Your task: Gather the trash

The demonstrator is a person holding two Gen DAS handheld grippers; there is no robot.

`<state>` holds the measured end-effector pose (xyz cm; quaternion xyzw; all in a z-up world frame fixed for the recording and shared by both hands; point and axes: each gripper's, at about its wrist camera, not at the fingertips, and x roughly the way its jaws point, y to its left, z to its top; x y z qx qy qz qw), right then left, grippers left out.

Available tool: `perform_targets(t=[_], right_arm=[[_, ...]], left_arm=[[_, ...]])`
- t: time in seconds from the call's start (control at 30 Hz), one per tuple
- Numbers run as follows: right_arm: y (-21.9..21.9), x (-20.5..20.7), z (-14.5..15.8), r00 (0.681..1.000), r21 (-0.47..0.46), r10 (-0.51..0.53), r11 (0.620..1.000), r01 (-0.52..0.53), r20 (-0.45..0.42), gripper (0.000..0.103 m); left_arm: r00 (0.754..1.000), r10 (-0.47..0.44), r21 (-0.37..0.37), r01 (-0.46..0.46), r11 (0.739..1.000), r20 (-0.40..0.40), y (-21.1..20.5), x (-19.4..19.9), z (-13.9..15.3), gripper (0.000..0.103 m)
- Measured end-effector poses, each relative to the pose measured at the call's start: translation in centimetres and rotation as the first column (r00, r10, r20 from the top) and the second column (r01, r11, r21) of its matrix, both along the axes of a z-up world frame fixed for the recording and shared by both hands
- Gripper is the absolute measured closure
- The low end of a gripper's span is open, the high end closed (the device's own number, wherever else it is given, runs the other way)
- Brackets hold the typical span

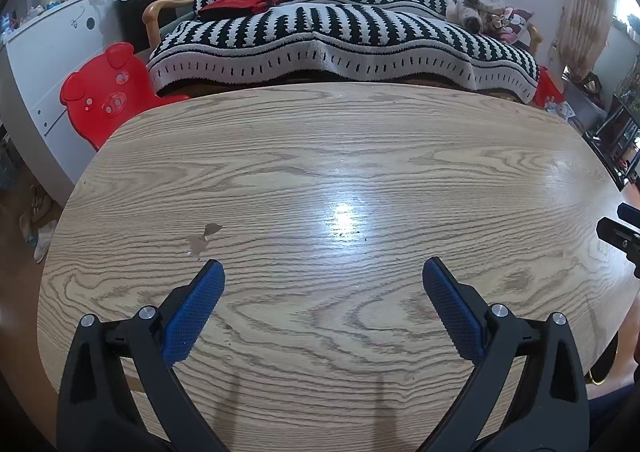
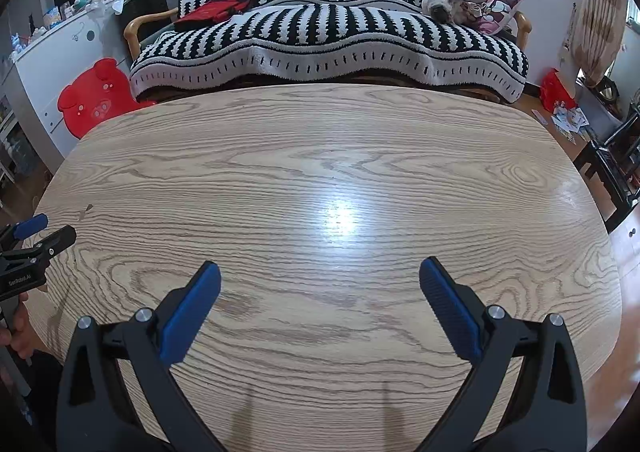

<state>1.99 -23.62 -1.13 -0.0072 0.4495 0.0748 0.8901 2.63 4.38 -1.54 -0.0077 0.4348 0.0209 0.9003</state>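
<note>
My left gripper (image 1: 323, 267) hangs open over the near part of a light wooden table (image 1: 320, 155), nothing between its blue pads. My right gripper (image 2: 320, 267) is open too, above the same table (image 2: 320, 155), with nothing held. The right gripper's tip shows at the right edge of the left wrist view (image 1: 620, 232); the left gripper shows at the left edge of the right wrist view (image 2: 32, 240), held by a hand (image 2: 20, 332). No trash lies on the tabletop in either view. A small chipped patch (image 1: 202, 238) marks the wood left of the left gripper.
Behind the table stands a sofa with a black-and-white striped cover (image 1: 340, 35), a red cloth (image 1: 240, 1) and stuffed toys (image 1: 476, 3) on it. A red bear-shaped chair (image 1: 108, 91) is at the far left. Scattered papers (image 2: 568, 119) lie on the floor at right.
</note>
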Motion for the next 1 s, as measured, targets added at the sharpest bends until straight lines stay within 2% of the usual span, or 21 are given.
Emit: perform_targets(t=[1.0], right_arm=[[-0.62,-0.08,0.14,1.000,0.000,-0.005,1.000,0.005,0.002,0.007]], left_arm=[[1.000,-0.001,0.002,0.001,1.000,-0.001,0.13,0.17,-0.03,0.007]])
